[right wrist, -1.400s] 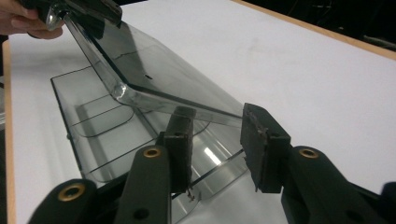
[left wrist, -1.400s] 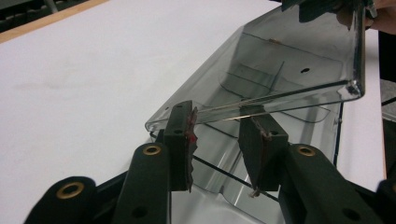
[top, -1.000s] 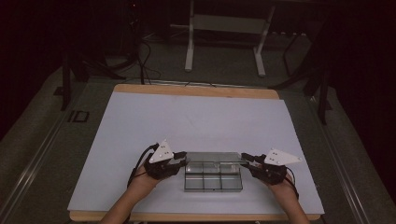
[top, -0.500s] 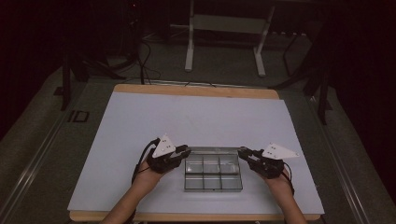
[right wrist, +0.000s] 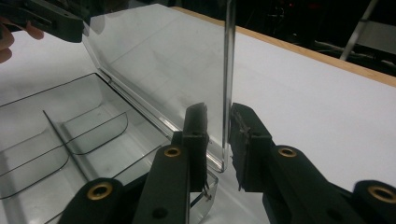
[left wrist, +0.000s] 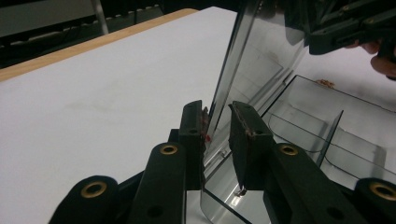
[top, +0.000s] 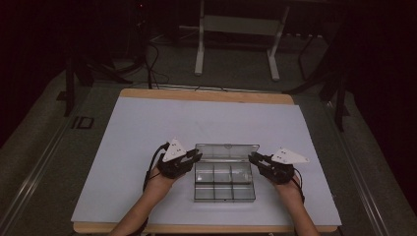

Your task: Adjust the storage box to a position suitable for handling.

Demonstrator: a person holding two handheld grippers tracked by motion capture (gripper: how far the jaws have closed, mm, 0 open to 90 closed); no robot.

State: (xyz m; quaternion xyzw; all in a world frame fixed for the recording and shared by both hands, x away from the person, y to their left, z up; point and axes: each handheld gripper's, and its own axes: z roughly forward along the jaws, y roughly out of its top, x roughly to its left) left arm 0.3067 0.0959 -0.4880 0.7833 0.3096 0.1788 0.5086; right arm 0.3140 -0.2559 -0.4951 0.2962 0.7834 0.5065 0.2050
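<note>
High view: both tools flank the raised lid.

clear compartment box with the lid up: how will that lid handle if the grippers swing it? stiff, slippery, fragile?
The lid is a thin clear sheet that stands straight, so probably stiff but brittle. Its glossy faces look slippery. Each end sits between jaws of the left gripper and right gripper. The empty box looks light and may lift or slide.

The clear, colourless box with its see-through lid is lying on the white table that is showing a light wooden edge, while beside the box the black left gripper and black right gripper are carrying pale grey plates.
</note>
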